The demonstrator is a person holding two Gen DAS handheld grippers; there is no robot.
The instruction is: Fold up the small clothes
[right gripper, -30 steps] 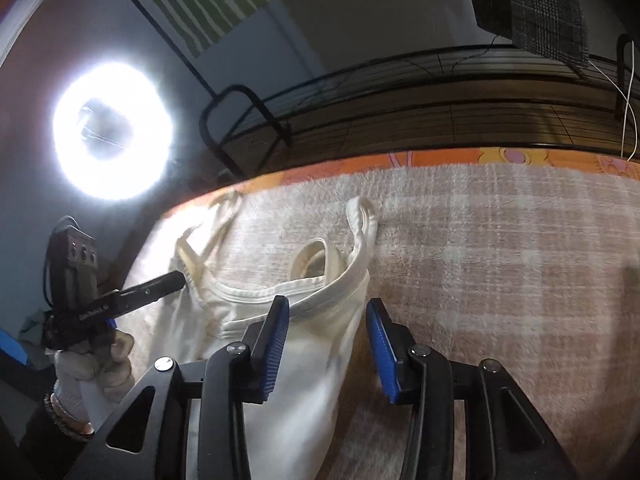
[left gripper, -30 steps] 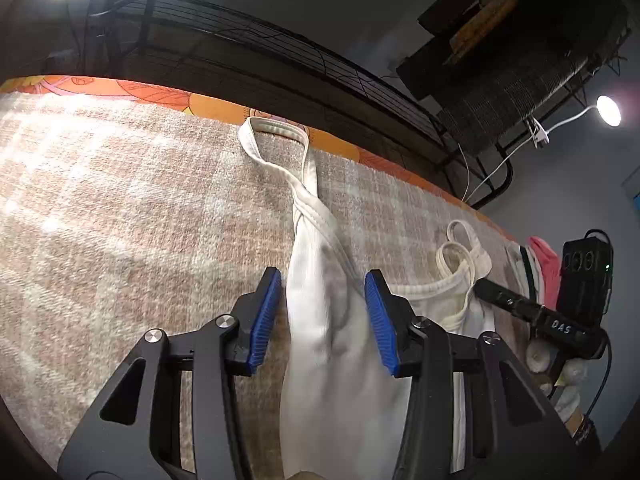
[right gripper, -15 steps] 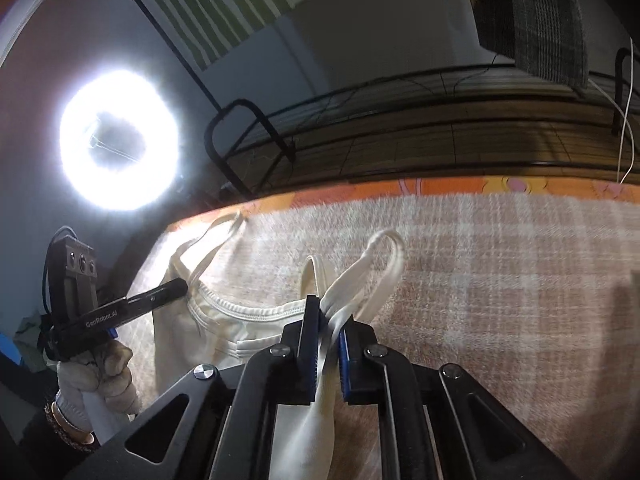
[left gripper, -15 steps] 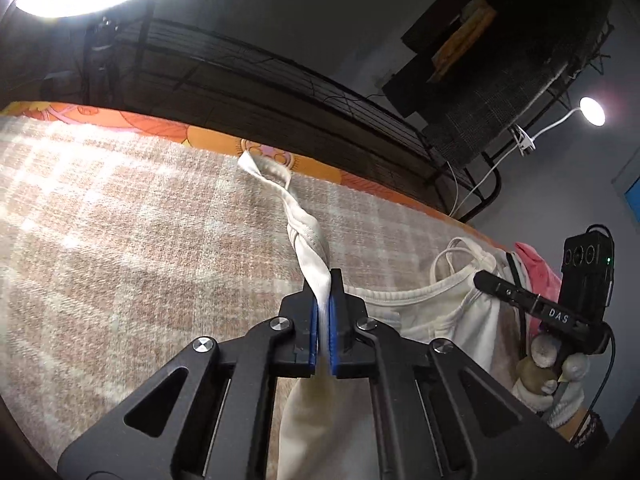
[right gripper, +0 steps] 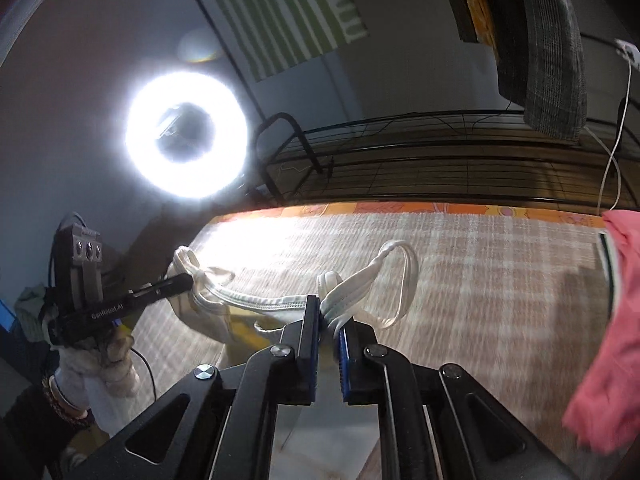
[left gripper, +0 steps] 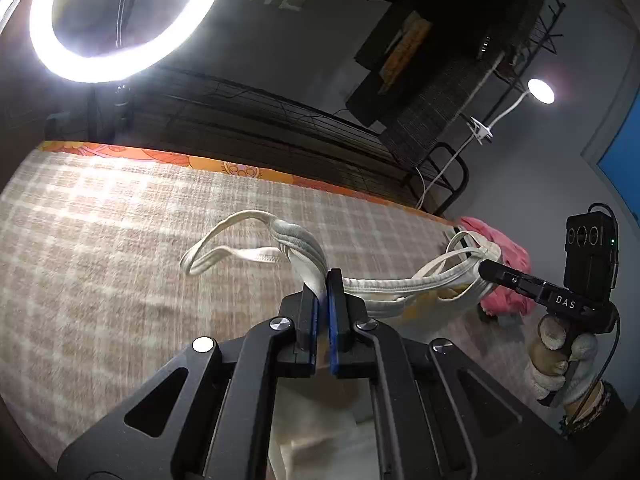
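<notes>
On my right gripper (left gripper: 486,270), seen from the left wrist, I read "DAS" along the arm; from the other side the left gripper (right gripper: 184,280) carries "GenRobot.AI", slightly blurred. Both are clamped on the white tank top (left gripper: 380,288) — left gripper (left gripper: 323,284) on one bunched shoulder, right gripper (right gripper: 328,312) on the other, the neckline stretched between them above the plaid blanket (left gripper: 100,240). A second ago both pairs of jaws stood open around the top, which lay flat; now it hangs lifted, straps looping free. A pink garment (right gripper: 608,340) lies at the blanket's edge — nearer in view than before.
</notes>
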